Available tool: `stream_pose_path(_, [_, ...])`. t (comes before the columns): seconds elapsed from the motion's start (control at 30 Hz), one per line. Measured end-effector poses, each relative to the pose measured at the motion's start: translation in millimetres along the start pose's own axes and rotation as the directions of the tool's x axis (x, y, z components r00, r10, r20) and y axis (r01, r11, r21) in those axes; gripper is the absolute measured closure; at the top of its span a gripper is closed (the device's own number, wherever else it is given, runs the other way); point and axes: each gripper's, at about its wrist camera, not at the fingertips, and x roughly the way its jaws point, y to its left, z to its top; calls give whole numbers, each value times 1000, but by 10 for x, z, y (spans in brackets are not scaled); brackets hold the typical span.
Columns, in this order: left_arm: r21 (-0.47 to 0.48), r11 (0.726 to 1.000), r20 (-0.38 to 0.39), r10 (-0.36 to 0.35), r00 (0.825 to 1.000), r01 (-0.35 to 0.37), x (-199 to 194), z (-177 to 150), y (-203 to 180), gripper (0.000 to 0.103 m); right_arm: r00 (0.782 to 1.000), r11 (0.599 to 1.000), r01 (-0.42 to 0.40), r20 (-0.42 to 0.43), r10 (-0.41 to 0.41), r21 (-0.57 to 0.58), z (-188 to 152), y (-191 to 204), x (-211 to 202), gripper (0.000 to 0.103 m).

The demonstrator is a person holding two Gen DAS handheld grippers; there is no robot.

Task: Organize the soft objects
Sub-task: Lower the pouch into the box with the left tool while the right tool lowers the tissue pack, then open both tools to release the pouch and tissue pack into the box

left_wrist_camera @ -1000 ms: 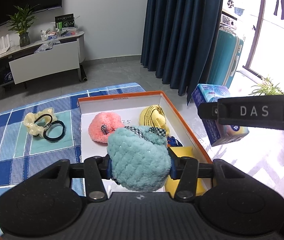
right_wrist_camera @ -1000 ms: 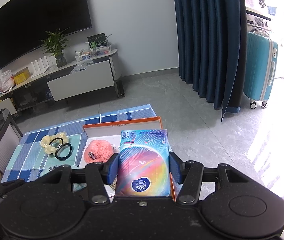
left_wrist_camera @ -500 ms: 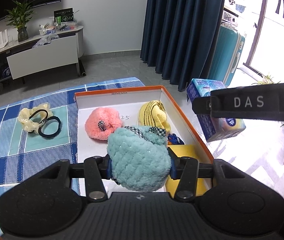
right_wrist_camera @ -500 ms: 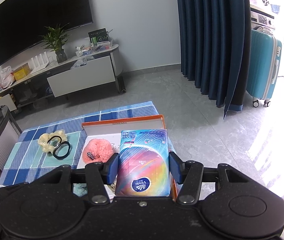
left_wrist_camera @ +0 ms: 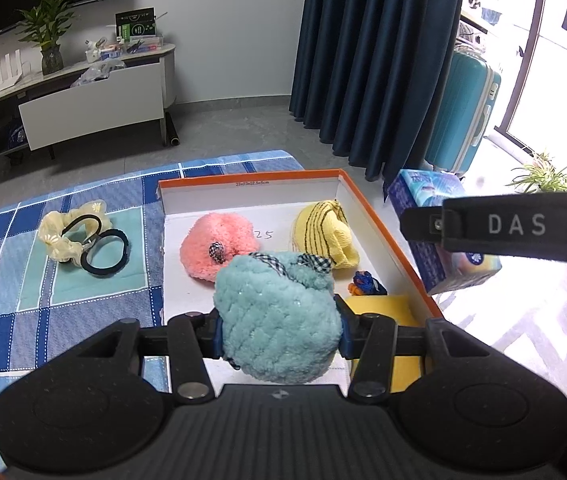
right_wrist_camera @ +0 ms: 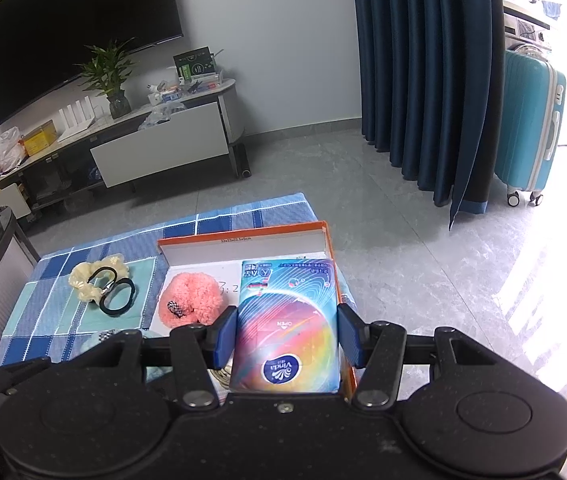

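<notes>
Left wrist view: the left hand-held gripper (left_wrist_camera: 279, 330) is clenched on a fluffy teal scrunchie (left_wrist_camera: 277, 318) — both blue pads press into its sides, the jaws standing partway apart around its bulk. The scrunchie carries a small checked bow on its far edge and hangs over the near part of an orange-rimmed box (left_wrist_camera: 387, 226) with a white floor. Inside that box lie a pink fluffy scrunchie (left_wrist_camera: 219, 244), a yellow striped knitted piece (left_wrist_camera: 325, 232) by the right wall, a small blue-and-orange item (left_wrist_camera: 363, 283) and a yellow flat piece (left_wrist_camera: 379, 308) near the right corner. The box sits on a table covered with a blue checked cloth (left_wrist_camera: 43, 292); on the cloth, well left of the box, a pale yellow scrunchie (left_wrist_camera: 63, 232) touches a black hair tie (left_wrist_camera: 105, 252). At the right edge the other tool's black arm, lettered DAS, crosses the frame with a tissue pack behind it, off the right side of the box.

Right wrist view: the right hand-held gripper (right_wrist_camera: 287, 338) grasps the pack of tissues (right_wrist_camera: 287, 320) — a rainbow-printed soft pack held lengthwise, jaws set wide with a pad against each long side. The pack is held above the right wall of the box (right_wrist_camera: 243, 238), covering much of its interior from this camera.
</notes>
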Motion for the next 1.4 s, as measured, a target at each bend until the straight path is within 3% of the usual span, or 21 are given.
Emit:
stream_pose_path(1.13, [-18,1000,-11,14,1000,-14,348,330,241,53,998,1000,-10,-60,11,21,-42,-53,300,38])
stream_pose_path(1.4, [-8,1000,-21,-2,1000,2,486,453,225,53,1000,1000,11,-25,-10,27,-26,-89,292,34])
